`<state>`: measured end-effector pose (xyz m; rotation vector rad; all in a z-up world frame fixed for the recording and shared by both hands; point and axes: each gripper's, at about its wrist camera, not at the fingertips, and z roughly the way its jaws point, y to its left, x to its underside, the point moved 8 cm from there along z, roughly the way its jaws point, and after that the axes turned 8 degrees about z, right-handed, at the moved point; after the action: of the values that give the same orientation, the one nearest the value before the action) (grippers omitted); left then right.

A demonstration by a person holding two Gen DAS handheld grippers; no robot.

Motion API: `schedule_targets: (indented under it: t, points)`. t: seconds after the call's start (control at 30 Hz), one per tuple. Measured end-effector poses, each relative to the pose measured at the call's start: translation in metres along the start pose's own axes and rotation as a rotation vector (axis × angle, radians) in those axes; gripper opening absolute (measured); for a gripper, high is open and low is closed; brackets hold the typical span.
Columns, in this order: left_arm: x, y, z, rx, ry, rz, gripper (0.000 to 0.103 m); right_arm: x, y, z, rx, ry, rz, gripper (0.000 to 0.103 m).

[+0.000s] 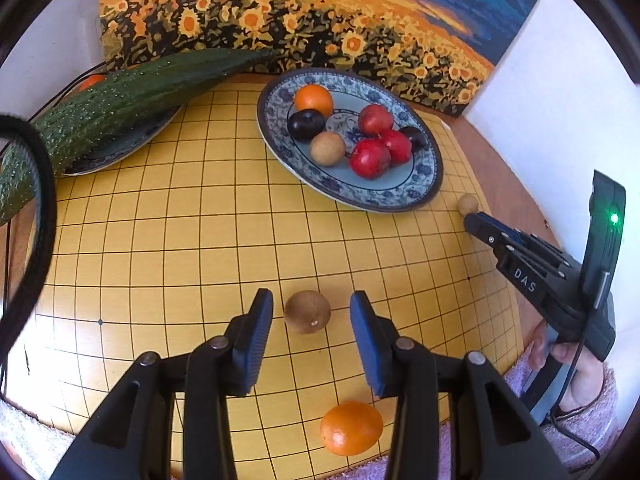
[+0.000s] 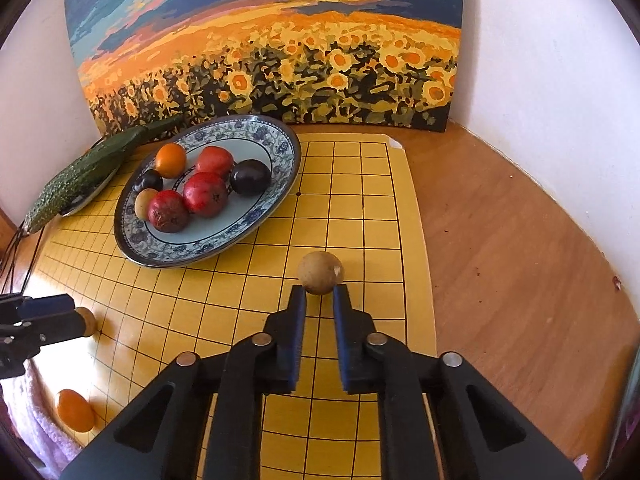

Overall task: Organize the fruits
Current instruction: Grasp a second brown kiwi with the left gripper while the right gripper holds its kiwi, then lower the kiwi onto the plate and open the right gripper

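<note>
two open claws over a yellow grid board [image 2: 360, 208] on the wooden bench [image 2: 500, 240]: left claw [image 1: 311, 312] flanks a brown fruit [image 1: 307, 312], right claw [image 2: 320, 300] another [image 2: 320, 272]; sunflower painting [image 2: 280, 60] behind.

Black left tool [image 1: 311, 312], blue pads [image 1: 366, 340], silver screws.

The fruit plate [image 2: 276, 184] stands on the grid board [image 2: 360, 208], in front of the painting [image 2: 260, 52]. Seven fruits lie in the plate. To the left of the plate, a cucumber [image 2: 76, 180] lies across a second plate [image 1: 120, 148]. In front of the fruit plate, three fruits lie on the board: a longan [image 2: 320, 272] to its right, a second longan [image 1: 307, 312] nearer, and an orange [image 1: 351, 428] nearest.
</note>
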<state>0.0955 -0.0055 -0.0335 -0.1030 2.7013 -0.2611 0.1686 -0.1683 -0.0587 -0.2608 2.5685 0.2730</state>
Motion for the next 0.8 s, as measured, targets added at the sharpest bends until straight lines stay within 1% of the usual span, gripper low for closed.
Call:
schedule_targets:
  t: [0.17,0.2,0.3,0.47,0.63,0.67,0.8]
  points:
    - [0.004,-0.002,0.003,0.002,0.023,0.015,0.030,-0.001,0.000,0.003,-0.005,0.004,0.012,0.013]
    - [0.005,-0.002,0.004,0.003,0.027,0.017,0.026,-0.001,0.000,0.003,-0.007,0.001,0.015,0.013]
    - [0.005,-0.001,0.004,0.010,0.028,0.014,0.026,-0.003,0.003,0.004,-0.006,-0.010,0.015,0.013]
    - [0.005,0.001,0.003,0.010,0.028,0.008,0.026,-0.007,0.009,0.005,-0.025,-0.019,0.008,0.030]
    - [0.004,0.005,0.001,0.003,0.024,-0.005,0.026,-0.009,0.011,0.013,0.000,-0.021,-0.021,0.030]
    - [0.004,0.005,0.000,0.001,0.022,-0.008,0.026,-0.009,0.011,0.014,0.006,-0.022,-0.022,0.025]
    - [0.004,0.007,-0.003,-0.005,0.012,-0.016,0.026,-0.009,0.011,0.013,-0.001,-0.028,-0.012,0.025]
